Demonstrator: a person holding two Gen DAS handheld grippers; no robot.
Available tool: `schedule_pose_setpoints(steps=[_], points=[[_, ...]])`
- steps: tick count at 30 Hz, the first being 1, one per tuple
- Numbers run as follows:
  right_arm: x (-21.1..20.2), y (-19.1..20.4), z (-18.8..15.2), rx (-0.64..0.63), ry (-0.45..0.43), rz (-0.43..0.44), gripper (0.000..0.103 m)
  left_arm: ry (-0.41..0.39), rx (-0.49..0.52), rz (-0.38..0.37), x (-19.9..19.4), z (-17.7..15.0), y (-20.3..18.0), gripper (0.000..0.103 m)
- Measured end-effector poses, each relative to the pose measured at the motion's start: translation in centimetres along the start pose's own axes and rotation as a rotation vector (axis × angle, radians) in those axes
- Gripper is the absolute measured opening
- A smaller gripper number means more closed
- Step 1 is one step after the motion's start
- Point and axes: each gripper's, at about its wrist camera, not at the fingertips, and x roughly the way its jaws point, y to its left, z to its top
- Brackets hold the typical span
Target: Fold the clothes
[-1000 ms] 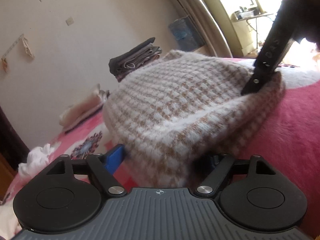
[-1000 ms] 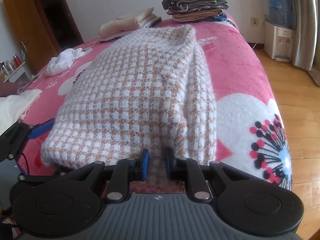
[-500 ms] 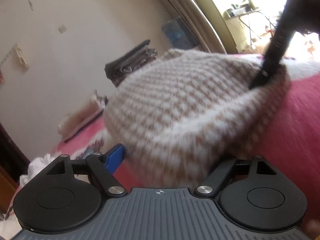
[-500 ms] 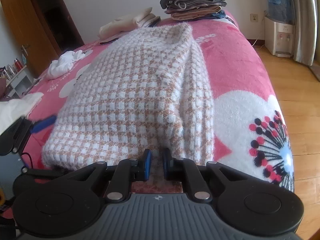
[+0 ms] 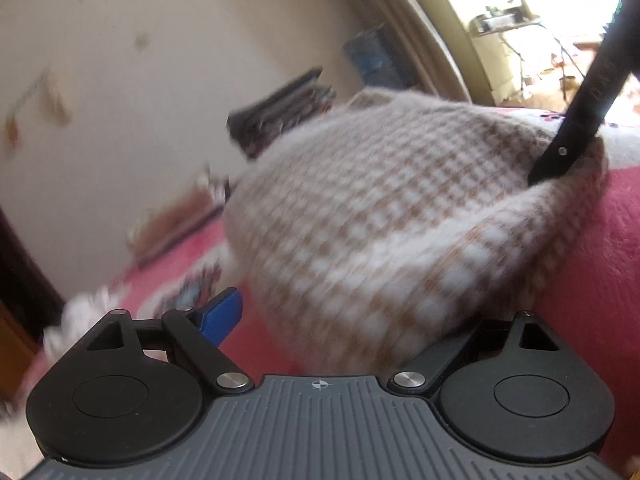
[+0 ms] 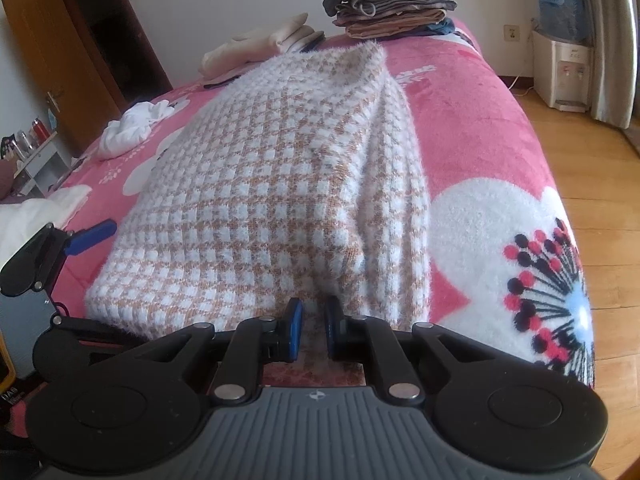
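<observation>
A fluffy white-and-tan checked sweater (image 6: 272, 200) lies folded on the pink flowered blanket (image 6: 460, 112). My right gripper (image 6: 313, 326) is shut on its near hem, with the fabric pinched between the blue pads. Seen from the left wrist, that gripper is a black finger (image 5: 576, 120) biting the sweater's (image 5: 380, 208) right corner. My left gripper (image 5: 352, 320) sits at the other near corner with its jaws opening. Its blue left finger (image 5: 224, 312) stands clear of the knit, and the sweater hides the right finger. That blue finger (image 6: 94, 234) also shows at the left in the right wrist view.
A stack of folded clothes (image 6: 392, 4) and cream folded garments (image 6: 260, 44) sit at the bed's far end. A crumpled white cloth (image 6: 132, 132) lies at the left. The bed's right edge drops to a wooden floor (image 6: 592, 168) with a water dispenser (image 6: 560, 72).
My right gripper's pads have drawn a little closer on the hem. The left gripper's blue finger has spread slightly outward and its view has rolled a bit. The sweater stays put.
</observation>
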Motion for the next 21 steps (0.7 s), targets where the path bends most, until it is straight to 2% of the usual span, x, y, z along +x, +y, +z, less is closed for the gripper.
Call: schedule_pose_setpoints(steps=[2,5,7,11,13,18,21], points=[[0.0,0.1,-0.1,0.000,-0.003,0.000,0.010,0.004,-0.002,-0.002,0.3,0.4,0.0,0.088],[-0.1,0.0,0.0,0.000,0.000,0.009,0.010,0.059,-0.110,-0.062,-1.0,-1.3,2.3,0.088],[0.0,0.0,0.0,-0.002,0.003,0.021,0.009,0.066,-0.150,-0.099,-2.4,-2.1,3.3,0.086],[0.1,-0.2,-0.2,0.006,-0.006,0.028,0.009,-0.002,-0.032,-0.120,-3.1,-1.7,1.8,0.079],[0.1,-0.5,-0.3,0.021,-0.013,0.033,0.009,-0.020,0.018,-0.122,-2.2,-1.5,1.3,0.081],[0.0,-0.6,-0.2,0.019,-0.006,0.038,0.009,0.048,-0.122,-0.209,-3.1,-2.5,4.5,0.082],[0.0,-0.6,-0.2,0.016,-0.007,0.041,0.009,0.076,-0.099,-0.239,-5.5,-1.9,5.1,0.081]])
